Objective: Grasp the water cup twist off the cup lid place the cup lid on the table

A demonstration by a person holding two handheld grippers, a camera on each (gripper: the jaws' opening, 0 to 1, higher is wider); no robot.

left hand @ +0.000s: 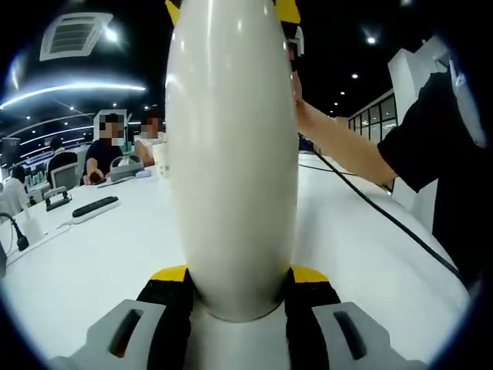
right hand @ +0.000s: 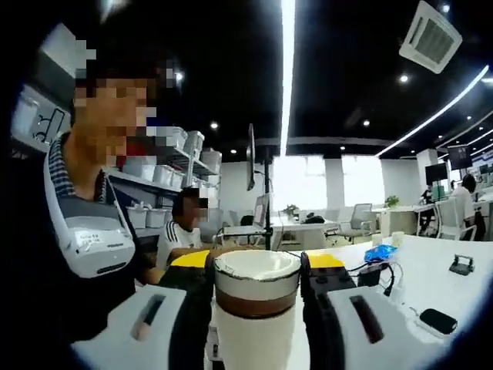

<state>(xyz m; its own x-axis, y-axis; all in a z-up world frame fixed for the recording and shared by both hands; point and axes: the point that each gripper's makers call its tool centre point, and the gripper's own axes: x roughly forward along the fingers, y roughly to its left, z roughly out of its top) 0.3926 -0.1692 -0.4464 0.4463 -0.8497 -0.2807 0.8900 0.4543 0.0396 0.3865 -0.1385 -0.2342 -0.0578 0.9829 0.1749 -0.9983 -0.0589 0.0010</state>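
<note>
Water cup (left hand: 231, 154) dead centre in the left gripper view, a smooth white body running from 6 o'clock right up past 12, pinched at its lower end between the black, yellow-tipped jaws of the left gripper (left hand: 235, 289), so clamped on the cup body. Same cup in the right gripper view at 6 o'clock, seen from the other end: cup lid (right hand: 256, 284), white on top with a brown band below, sitting between the dark pads of the right gripper (right hand: 256, 281), jaws narrow and touching the lid on both sides. Lid not off yet, no gap visible between it and the cup. Cup held up off the white table (left hand: 92, 254), which spreads out behind it toward 9 and 3 o'clock. In the left gripper view: person's forearm (left hand: 347, 146) reaching in from 3 o'clock toward the top of the cup, black cable (left hand: 385, 212) trailing below it across the table, power strip (left hand: 95, 207) at 9 o'clock, seated people further back. In the right gripper view: person in a striped top with a white device (right hand: 96, 239) hung round the neck at 9 o'clock, something blue (right hand: 380, 252) at 3 o'clock on the table.
</note>
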